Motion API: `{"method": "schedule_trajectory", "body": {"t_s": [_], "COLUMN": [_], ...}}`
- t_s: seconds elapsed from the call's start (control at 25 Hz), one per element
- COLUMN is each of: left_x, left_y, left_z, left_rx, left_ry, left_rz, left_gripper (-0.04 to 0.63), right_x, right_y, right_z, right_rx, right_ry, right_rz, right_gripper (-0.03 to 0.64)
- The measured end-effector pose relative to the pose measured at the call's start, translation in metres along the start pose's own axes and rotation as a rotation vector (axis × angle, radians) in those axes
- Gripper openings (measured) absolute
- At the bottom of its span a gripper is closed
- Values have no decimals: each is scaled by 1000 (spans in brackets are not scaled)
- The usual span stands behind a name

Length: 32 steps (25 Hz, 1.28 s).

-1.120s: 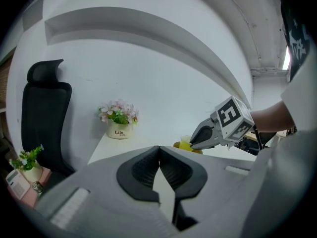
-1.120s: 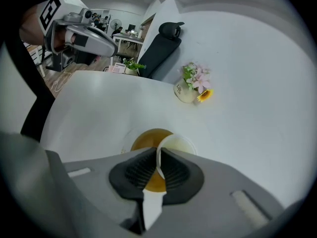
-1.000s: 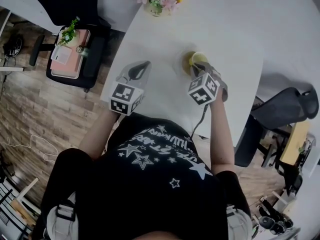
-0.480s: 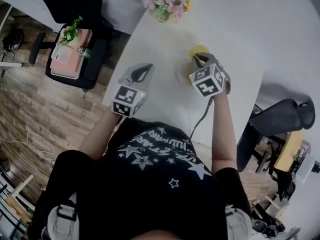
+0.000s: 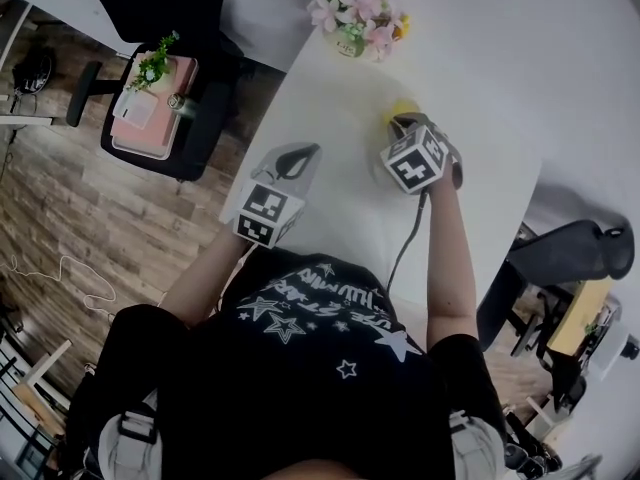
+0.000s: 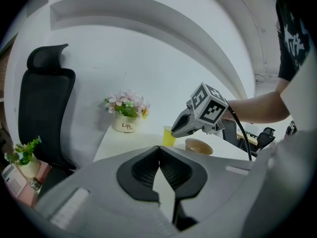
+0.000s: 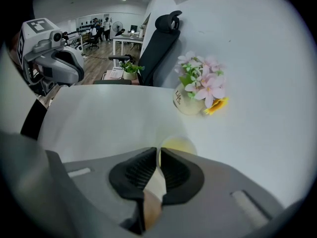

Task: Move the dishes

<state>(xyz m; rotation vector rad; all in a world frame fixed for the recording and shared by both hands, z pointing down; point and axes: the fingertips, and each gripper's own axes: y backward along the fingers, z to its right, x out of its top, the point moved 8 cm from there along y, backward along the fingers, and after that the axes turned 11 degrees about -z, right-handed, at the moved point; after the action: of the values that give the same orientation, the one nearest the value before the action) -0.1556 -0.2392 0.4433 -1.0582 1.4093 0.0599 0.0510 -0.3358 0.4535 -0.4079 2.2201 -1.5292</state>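
A small yellow cup (image 5: pixel 403 111) stands far out on the white table (image 5: pixel 480 78). My right gripper (image 5: pixel 400 124) is shut on its rim. In the right gripper view the cup's (image 7: pixel 177 145) wall runs between the closed jaws (image 7: pixel 158 153). From the left gripper view, the right gripper (image 6: pixel 173 132) pinches the cup (image 6: pixel 169 137) beside a brown bowl (image 6: pixel 199 146). The head view hides that bowl under the right gripper. My left gripper (image 5: pixel 303 155) is shut and empty over the table's left side, its jaws (image 6: pixel 159 151) pointing toward the cup.
A white pot of pink flowers (image 5: pixel 352 20) stands at the table's far edge, close beyond the cup. A black office chair (image 5: pixel 160 8) and a low seat carrying a pink box and a plant (image 5: pixel 150 108) sit left of the table. Another chair (image 5: pixel 580 248) is on the right.
My right gripper has carried the yellow cup farther across the table, closer to the flower pot. The left gripper has kept its place and stayed shut.
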Motion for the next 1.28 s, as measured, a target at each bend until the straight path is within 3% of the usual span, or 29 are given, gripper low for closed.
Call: {"method": "schedule_trajectory", "body": {"t_s": [0.2,0.32,0.4,0.64,0.84,1.28], "left_x": [1,1,1,3,4,-1], "left_y": [-2,-4,-5,-7,-5,4], "left_z": [-9,-11,-10,3,20,53], "left_rx": [-3,-1,-2,0,10,88], "left_ry": [2,0,-7,-31,-43,-37], "left_rz": [-5,-6,-12,-5,-5,2], "left_gripper": [11,11,10,11,11,11], "right_x": [4,4,3,-16,-49,-94], "right_y": [-4,-2,2,34,54,51], "right_z": [-7,-10,-12,-10,-13,-76], "right_rx": [31,41,27,-43,-73,31], "right_ry": [10,7,-4,-52,-80,-8], "right_rz": [-21,-21,-10,56,53,63], "right_gripper": [31,87,117,123,123,123]}}
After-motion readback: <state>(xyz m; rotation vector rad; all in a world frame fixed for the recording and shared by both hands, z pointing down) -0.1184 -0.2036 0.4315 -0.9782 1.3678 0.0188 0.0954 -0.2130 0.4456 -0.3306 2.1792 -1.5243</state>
